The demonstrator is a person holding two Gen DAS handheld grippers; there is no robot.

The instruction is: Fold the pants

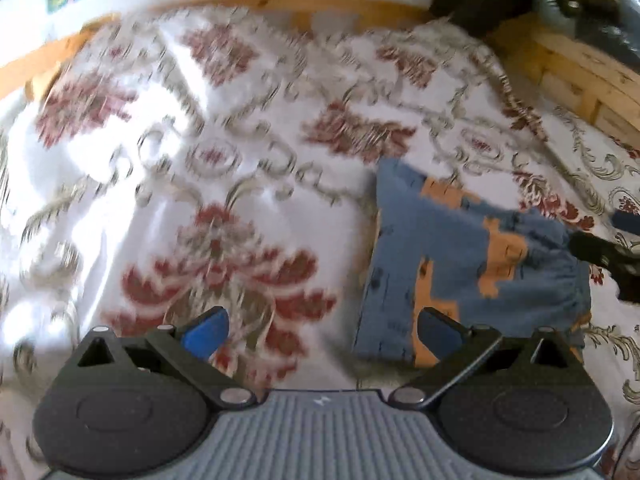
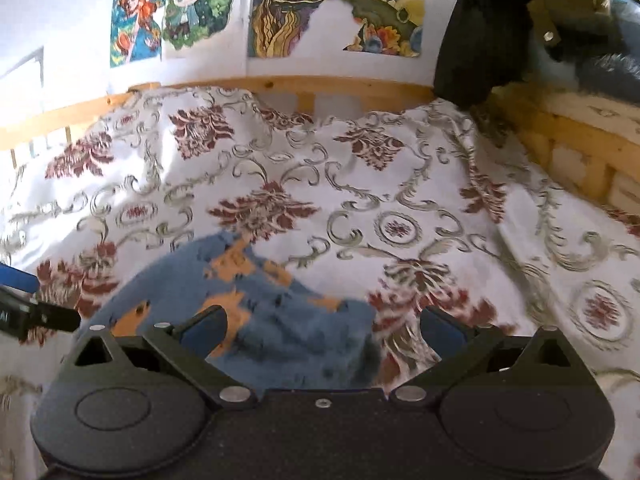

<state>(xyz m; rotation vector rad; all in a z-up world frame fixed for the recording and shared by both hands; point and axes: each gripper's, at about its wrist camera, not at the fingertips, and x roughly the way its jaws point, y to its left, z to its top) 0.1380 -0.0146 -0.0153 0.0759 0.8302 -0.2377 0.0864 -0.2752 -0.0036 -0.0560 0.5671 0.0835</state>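
Blue pants (image 1: 460,248) lie folded on the bedspread (image 1: 200,160); both grippers (image 1: 320,330) (image 2: 322,330) spread, empty.

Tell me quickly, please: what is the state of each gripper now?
Left gripper: open, holding nothing; the blue pants lie by its right finger.
Right gripper: open, holding nothing, above the pants.

One pair of pants (image 2: 256,312) is lying on one flowered bedspread (image 2: 360,184). Two grippers are showing: the left gripper (image 1: 320,332) and the right gripper (image 2: 322,330). Four colourful pictures (image 2: 288,12) are hanging on the wall.
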